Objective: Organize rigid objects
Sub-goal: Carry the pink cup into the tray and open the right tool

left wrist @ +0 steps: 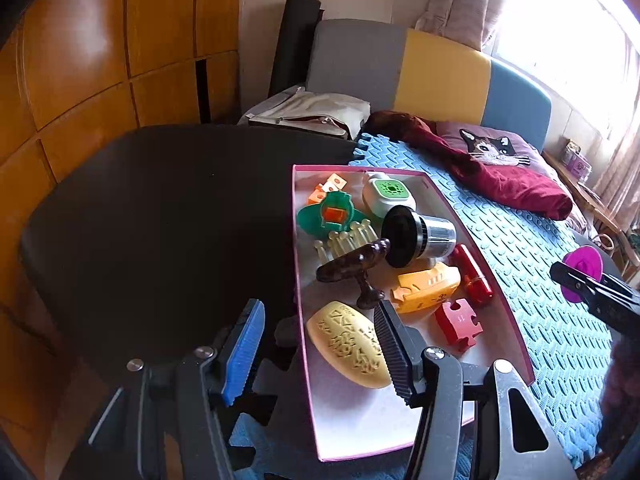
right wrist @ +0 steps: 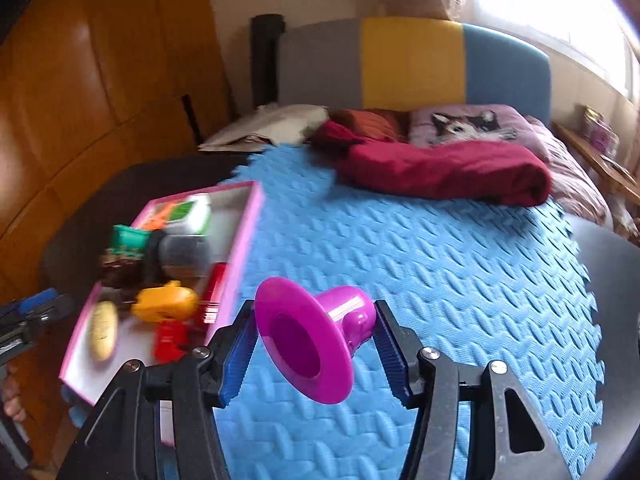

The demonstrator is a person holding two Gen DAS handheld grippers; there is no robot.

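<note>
A pink-rimmed box (left wrist: 482,254) lies on a blue foam mat (left wrist: 532,248). It holds several rigid items: a yellow carved oval (left wrist: 350,344), a black eyepiece lens (left wrist: 416,236), a dark wooden handle (left wrist: 352,266), an orange toy (left wrist: 426,288) and a red puzzle piece (left wrist: 456,324). My left gripper (left wrist: 320,354) is open, straddling the box's near left wall. My right gripper (right wrist: 316,348) is shut on a magenta funnel-shaped cup (right wrist: 312,336), held above the mat right of the box (right wrist: 240,248). It also shows in the left wrist view (left wrist: 582,276).
A dark red cloth (right wrist: 444,172) and a cat-print pillow (right wrist: 468,126) lie at the far end of the mat. A black pad (left wrist: 160,220) lies left of the box. A wooden wardrobe (left wrist: 80,60) stands at left, a padded headboard (right wrist: 412,64) behind.
</note>
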